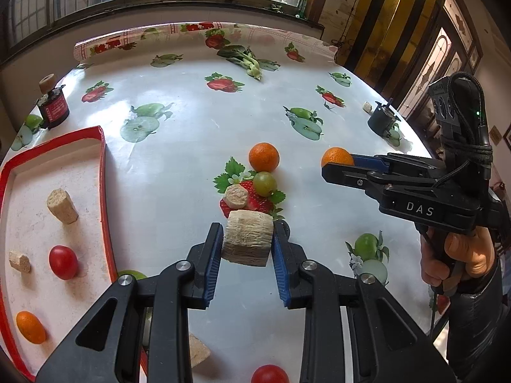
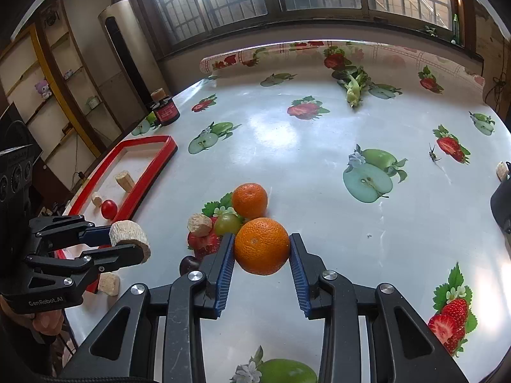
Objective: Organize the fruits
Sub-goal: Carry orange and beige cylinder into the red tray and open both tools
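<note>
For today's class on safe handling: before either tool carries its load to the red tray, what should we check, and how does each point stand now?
1. Left tool clamps the beige chunk: ok.
2. Right tool clamps the orange: ok.
3. Both loads lifted clear of the table: cannot tell.
4. Red tray has bare floor left: ok.
5. Tools apart from each other: ok.
</note>
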The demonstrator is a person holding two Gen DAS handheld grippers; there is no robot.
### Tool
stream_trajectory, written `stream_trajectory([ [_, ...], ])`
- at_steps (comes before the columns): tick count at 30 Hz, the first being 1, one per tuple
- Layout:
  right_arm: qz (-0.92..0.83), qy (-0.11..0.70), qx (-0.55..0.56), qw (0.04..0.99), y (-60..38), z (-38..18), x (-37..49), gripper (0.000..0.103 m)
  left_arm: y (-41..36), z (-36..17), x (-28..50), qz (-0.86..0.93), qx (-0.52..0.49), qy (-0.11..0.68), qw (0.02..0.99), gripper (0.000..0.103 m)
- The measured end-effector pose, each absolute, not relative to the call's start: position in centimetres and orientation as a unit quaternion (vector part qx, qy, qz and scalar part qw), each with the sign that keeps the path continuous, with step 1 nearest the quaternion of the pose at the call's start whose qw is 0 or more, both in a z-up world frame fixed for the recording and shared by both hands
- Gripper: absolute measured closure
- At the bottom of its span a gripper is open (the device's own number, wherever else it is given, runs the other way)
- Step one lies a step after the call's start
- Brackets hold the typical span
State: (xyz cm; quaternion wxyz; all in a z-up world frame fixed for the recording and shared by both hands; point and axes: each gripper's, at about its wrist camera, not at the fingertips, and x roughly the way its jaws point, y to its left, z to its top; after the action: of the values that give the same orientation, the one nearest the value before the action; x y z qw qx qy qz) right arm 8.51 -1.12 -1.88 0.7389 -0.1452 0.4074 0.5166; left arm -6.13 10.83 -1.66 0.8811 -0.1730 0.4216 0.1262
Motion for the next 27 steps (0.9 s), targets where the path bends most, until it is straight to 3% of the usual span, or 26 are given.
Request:
stream_trajectory([
  [27, 0.562, 0.384, -0.178, 0.711, 4.6, -0.1, 2.9, 0.068, 16.3, -0.3, -12.8, 0.191, -0.206, 0.384, 0.88, 0.076],
])
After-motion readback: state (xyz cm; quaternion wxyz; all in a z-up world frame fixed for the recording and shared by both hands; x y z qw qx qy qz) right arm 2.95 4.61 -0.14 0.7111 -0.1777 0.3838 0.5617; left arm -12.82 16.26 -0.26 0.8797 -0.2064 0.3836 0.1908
